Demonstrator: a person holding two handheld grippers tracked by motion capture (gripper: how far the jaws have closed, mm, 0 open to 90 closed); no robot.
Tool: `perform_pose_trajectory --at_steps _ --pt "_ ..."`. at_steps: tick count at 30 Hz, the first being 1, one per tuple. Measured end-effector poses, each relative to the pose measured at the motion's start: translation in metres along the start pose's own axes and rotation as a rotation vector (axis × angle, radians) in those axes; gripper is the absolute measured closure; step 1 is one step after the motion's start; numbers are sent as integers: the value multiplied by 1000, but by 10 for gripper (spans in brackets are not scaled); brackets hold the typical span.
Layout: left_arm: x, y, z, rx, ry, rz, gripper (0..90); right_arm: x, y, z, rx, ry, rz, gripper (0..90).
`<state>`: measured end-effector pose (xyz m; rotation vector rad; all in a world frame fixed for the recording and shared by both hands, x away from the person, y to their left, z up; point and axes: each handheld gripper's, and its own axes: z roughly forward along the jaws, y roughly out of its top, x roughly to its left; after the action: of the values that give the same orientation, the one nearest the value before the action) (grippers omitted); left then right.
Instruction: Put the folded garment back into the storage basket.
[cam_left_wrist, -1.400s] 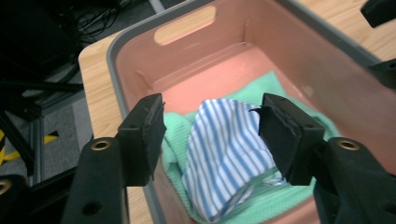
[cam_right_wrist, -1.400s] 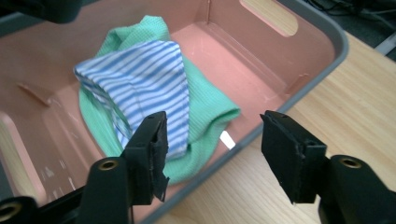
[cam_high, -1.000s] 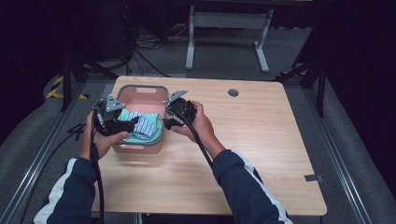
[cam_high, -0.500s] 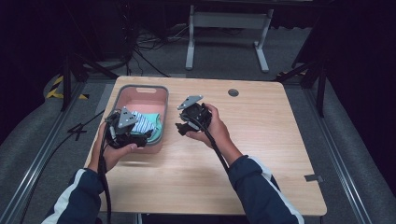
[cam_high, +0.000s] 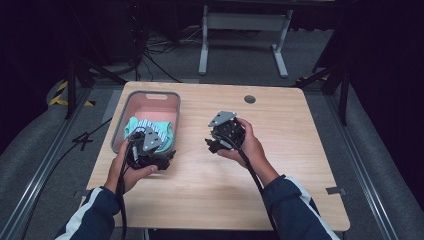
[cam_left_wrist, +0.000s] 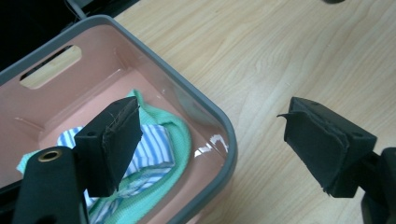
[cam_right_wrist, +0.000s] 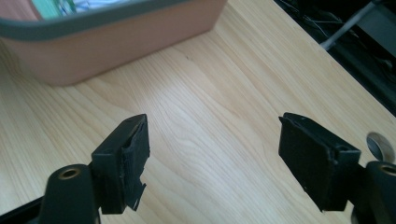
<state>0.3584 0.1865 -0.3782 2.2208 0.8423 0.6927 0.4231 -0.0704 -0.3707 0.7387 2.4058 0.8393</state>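
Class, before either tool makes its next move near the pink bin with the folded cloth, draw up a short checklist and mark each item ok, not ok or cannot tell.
1. Left tool open with nothing between its jaws: ok.
2. Right tool open and empty over bare table: ok.
3. Green and striped cloth lies wholly inside the pink bin: ok.
4. Left tool clear of the bin's rim: not ok; one jaw hangs over the cloth, the other outside the rim.
5. Cloth folded neatly: cannot tell.
6. Table beside the bin free for the right tool: ok.
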Motion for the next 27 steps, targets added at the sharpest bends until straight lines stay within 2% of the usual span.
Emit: perform_pose_trajectory --at_steps 4,7,12,14,18,20,26,27 --pt "-6 1 2 14 -40 1 194 -5 -12 -5 3 -5 13 254" --pt "-14 2 4 17 -52 30 198 -9 -22 -8 16 -10 20 254" --pt "-25 3 8 18 -65 47 195 -17 -36 -13 22 -13 44 255" --pt "-29 4 8 6 -79 67 195 -20 -44 -16 19 -21 51 256" --pt "-38 4 11 -13 -120 70 194 -26 -59 -20 28 -31 63 256" --pt "-44 5 13 -2 -129 95 194 -30 -67 -23 28 -29 71 255" --pt "-60 3 23 4 -163 128 193 -34 -95 -29 23 -27 90 255" --pt "-60 3 23 4 -163 128 192 -34 -95 -29 23 -27 90 255"
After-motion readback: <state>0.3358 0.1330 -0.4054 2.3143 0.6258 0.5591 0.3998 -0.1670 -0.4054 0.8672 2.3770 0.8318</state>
